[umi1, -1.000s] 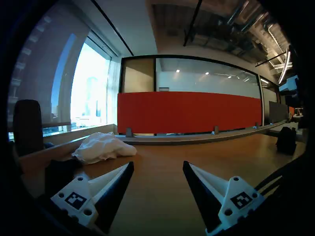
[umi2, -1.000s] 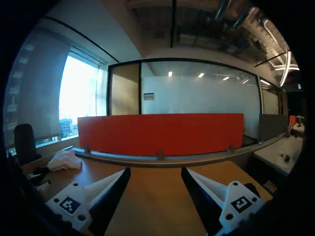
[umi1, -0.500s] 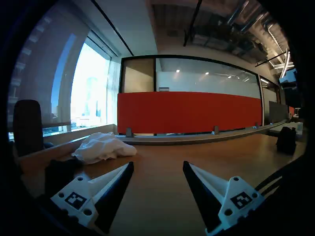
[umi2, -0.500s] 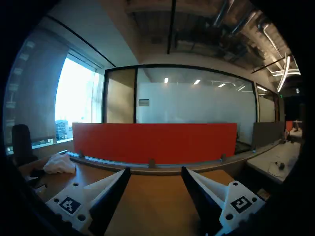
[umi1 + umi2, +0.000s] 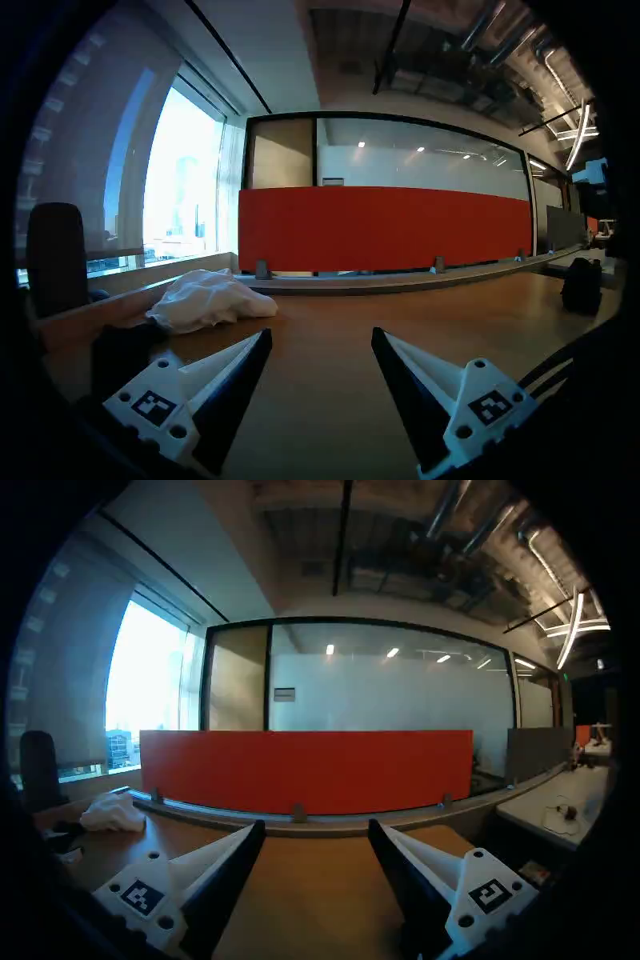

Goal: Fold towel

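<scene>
The crumpled white cloth towel [image 5: 212, 298] lies in a heap on the brown wooden counter [image 5: 336, 392], far back on the left by the window. The left tongs [image 5: 321, 332] are wide apart and hold nothing. The right tongs [image 5: 316, 824] are wide apart too, well away from the towel. Grabbing the lump instead of a corner could make a messy fold. A dark thing [image 5: 120, 352] beside it might get caught. The heap looks longer side to side, and I cannot pick out a corner.
</scene>
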Action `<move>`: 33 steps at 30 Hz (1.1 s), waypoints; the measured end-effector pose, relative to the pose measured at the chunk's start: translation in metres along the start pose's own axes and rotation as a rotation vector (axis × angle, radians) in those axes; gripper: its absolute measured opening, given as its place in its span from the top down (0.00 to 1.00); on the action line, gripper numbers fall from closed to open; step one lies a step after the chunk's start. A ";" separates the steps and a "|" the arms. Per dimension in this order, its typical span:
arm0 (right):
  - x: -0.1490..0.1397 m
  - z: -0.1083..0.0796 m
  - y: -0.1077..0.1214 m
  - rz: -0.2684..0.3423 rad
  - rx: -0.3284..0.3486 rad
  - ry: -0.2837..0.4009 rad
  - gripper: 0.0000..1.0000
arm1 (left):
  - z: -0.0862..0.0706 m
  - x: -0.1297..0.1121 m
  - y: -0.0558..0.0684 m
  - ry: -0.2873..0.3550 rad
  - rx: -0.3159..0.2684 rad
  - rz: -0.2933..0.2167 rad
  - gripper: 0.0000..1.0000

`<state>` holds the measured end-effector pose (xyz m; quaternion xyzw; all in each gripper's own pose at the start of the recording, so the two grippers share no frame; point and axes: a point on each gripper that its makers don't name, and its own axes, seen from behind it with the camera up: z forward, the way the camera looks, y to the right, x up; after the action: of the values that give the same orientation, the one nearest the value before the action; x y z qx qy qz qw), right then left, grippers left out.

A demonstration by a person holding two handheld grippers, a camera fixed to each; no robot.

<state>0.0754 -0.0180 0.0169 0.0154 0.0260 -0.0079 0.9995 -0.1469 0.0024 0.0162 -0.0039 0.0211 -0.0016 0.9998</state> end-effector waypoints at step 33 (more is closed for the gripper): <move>-0.140 -0.004 0.020 0.018 -0.043 -0.048 0.01 | -0.001 -0.001 -0.001 0.000 0.001 0.000 0.07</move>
<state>-0.0640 0.0042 0.0203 -0.0058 0.0021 0.0014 1.0000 -0.1478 0.0015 0.0154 -0.0037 0.0212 -0.0018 0.9998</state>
